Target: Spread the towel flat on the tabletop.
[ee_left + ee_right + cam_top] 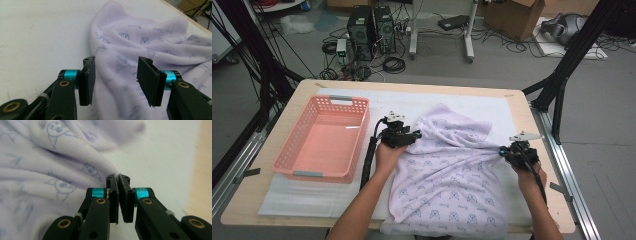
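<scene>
A: Cloth? 
B: Soft lilac fleece blanket (447,170), printed faces, rumpled, centre to bottom of the high view, beside the pink lattice basket (323,137).

A: Grippers? 
B: Left gripper (116,81) level, jaws released astride a fold. Right gripper (119,195) clenched on the blanket's edge.

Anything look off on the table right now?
Only the lilac cloth: rumpled, near edge hanging over the table front. Right gripper pinches its edge; left gripper stands open over it. Pink basket sits square.
</scene>
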